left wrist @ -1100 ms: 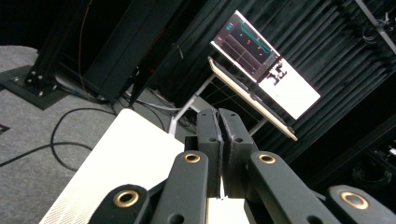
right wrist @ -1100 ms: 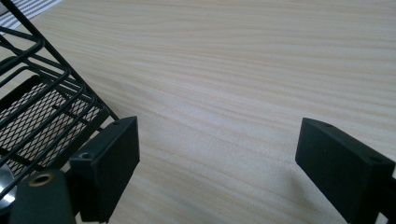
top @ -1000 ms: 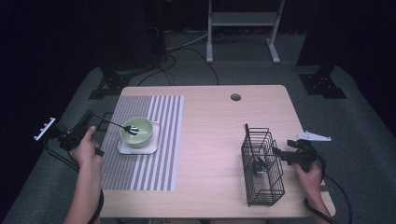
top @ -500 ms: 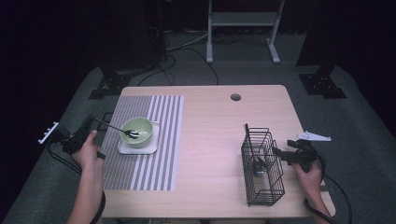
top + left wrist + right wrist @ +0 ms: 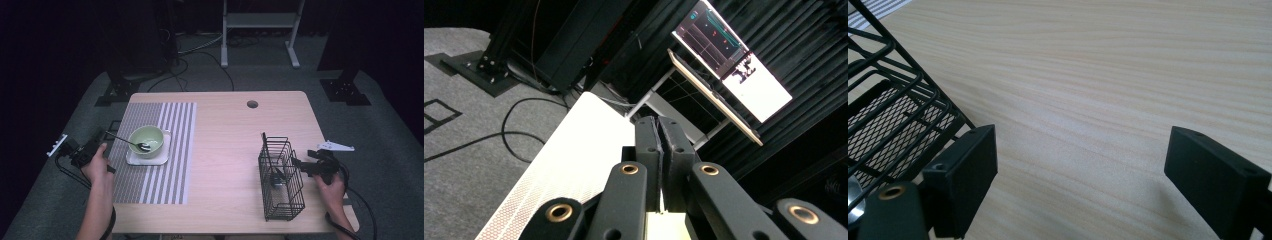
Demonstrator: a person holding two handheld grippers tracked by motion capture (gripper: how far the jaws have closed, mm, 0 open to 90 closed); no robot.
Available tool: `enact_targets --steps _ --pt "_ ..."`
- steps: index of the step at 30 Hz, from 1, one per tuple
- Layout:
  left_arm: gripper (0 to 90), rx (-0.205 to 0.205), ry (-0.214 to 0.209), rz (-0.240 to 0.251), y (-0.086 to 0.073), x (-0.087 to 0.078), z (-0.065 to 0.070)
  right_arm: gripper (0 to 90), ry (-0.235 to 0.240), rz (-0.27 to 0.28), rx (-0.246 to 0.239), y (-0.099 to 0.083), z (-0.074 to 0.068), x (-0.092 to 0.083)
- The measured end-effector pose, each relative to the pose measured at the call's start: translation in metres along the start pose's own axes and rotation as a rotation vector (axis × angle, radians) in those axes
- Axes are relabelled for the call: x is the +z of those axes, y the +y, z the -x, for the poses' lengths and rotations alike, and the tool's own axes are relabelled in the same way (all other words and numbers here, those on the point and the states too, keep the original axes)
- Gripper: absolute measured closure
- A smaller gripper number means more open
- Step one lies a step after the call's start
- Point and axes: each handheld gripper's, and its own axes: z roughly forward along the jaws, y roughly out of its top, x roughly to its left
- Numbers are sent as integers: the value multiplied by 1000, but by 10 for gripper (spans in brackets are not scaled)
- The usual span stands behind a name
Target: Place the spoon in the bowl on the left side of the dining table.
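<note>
- The left claw (image 5: 100, 140) sits at the left edge of the bench (image 5: 230, 150), held by the left hand (image 5: 97, 162). Its jaws are pressed together with nothing seen between them in the left gripper view.
- A spoon (image 5: 131, 142) rests with its bowl end inside the green bowl (image 5: 146, 139). Its handle slants out to the left toward the left claw, and I cannot tell if they touch.
- The bowl stands on a white square plate (image 5: 148, 159) on the striped placemat (image 5: 155, 150).
- The right claw (image 5: 300, 165), in the right hand (image 5: 330, 187), is just beside the right side of the black wire basket (image 5: 281, 175). Its jaws stand wide apart and empty over bare wood.
- A dark utensil (image 5: 276, 179) lies inside the basket.
</note>
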Motion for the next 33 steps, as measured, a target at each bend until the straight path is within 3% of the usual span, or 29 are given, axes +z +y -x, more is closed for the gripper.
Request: enact_targets --steps 33 --pt "886 -18 3 -18 -13 5 -8 126 0 -2 0 0 0 0"
